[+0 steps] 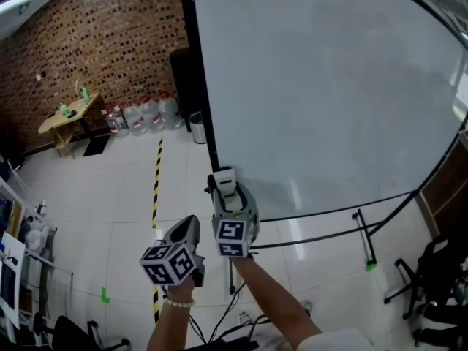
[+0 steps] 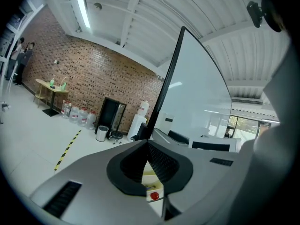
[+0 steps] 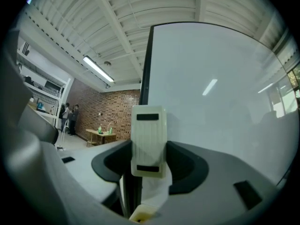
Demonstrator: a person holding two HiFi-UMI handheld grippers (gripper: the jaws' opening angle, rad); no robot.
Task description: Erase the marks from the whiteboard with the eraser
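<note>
Cream plastic with black bars, the eraser is clamped upright between the right gripper's fingers, near the whiteboard's lower left edge; contact cannot be judged. The board's face looks clean. Only the left gripper view shows its fingers pressed together on nothing. The right gripper view shows people by the brick wall, unseen from the head.

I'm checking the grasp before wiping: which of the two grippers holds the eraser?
The right gripper: the white eraser stands clamped between its jaws. The left gripper has its jaws together with nothing between them.
</note>
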